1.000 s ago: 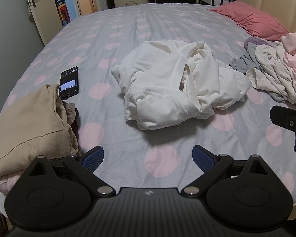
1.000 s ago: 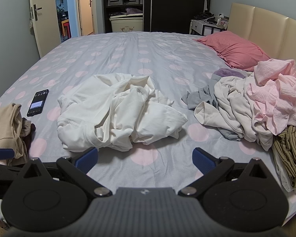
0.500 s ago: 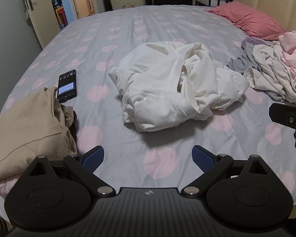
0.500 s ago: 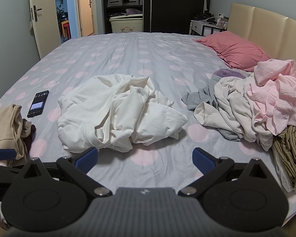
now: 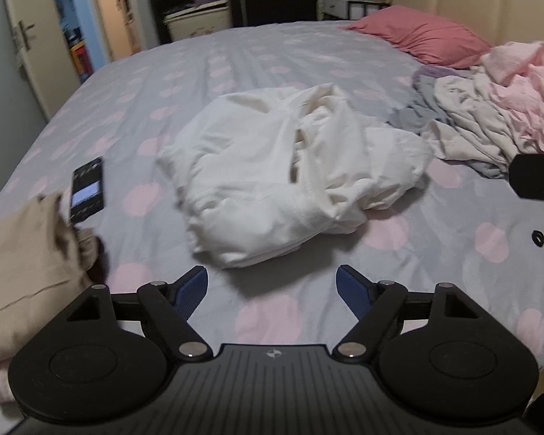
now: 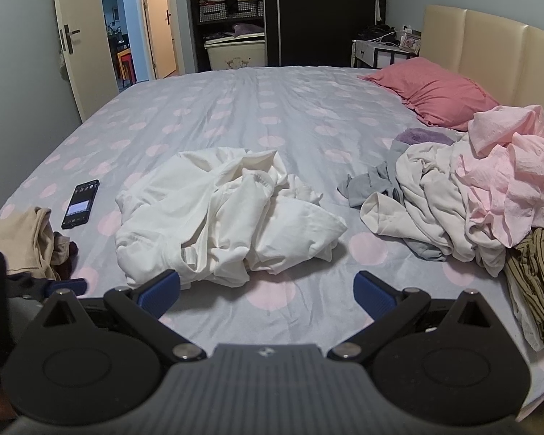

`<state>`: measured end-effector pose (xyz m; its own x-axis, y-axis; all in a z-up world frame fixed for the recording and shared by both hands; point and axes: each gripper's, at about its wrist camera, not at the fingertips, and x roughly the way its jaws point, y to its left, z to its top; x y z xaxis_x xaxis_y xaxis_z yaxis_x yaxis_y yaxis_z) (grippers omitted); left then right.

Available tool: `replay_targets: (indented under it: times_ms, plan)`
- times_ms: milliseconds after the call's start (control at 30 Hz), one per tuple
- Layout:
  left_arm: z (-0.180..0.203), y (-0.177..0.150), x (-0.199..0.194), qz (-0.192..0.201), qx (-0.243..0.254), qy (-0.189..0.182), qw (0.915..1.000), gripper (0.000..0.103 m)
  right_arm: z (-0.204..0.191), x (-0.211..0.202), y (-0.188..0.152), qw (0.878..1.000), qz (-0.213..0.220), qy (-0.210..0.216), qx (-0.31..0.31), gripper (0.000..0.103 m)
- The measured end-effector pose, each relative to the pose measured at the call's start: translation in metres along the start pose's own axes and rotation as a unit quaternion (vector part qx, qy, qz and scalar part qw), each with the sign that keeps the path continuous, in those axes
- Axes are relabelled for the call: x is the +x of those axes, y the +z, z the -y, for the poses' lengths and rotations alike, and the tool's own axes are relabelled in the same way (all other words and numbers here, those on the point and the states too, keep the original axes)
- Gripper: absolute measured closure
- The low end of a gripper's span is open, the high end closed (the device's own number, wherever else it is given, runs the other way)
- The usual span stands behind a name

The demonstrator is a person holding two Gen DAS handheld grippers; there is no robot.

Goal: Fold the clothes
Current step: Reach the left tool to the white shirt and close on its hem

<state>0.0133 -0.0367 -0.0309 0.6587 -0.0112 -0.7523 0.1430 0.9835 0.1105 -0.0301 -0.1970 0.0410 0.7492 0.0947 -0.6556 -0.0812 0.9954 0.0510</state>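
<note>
A crumpled white garment (image 5: 290,181) (image 6: 225,217) lies in a heap in the middle of the bed. My left gripper (image 5: 272,288) hovers open just short of its near edge, nothing between the blue pads. My right gripper (image 6: 266,290) is open too, a little in front of the same heap. A beige folded garment (image 5: 21,264) (image 6: 21,243) lies at the left edge. An unsorted pile of cream, pink and grey clothes (image 5: 489,119) (image 6: 471,188) sits at the right, with a striped olive piece (image 6: 536,279) beside it.
The bed has a grey sheet with pink dots (image 6: 272,116). A black phone (image 5: 87,189) (image 6: 80,204) lies left of the white heap. A pink pillow (image 6: 431,90) leans by the beige headboard. An open door and dark shelves stand beyond the bed.
My left gripper has shifted and tilted, so the white heap sits higher and more left in its view and the picture is blurred. The right gripper has barely moved. Both stay open.
</note>
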Motion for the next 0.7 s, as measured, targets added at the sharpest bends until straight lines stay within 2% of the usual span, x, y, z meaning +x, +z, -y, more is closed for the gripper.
replay_targets:
  times_ms: [200, 333, 433, 700]
  plan:
    - [0.028, -0.003, 0.019, 0.035, 0.083, 0.025, 0.9957, 0.026, 0.006, -0.004, 0.001, 1.000, 0.001, 0.003, 0.011, 0.000]
    - [0.041, -0.010, 0.032, 0.059, 0.139, 0.033, 0.9880, 0.039, 0.009, -0.006, 0.002, 1.000, -0.001, 0.007, 0.019, 0.000]
    - [0.046, -0.015, 0.044, 0.072, 0.162, 0.052, 0.9828, 0.044, 0.010, -0.008, 0.004, 1.000, 0.000, 0.012, 0.022, 0.000]
    - [0.041, -0.019, 0.064, 0.083, 0.199, 0.063, 0.9746, 0.044, 0.019, -0.009, 0.004, 0.999, -0.011, 0.018, 0.037, 0.000]
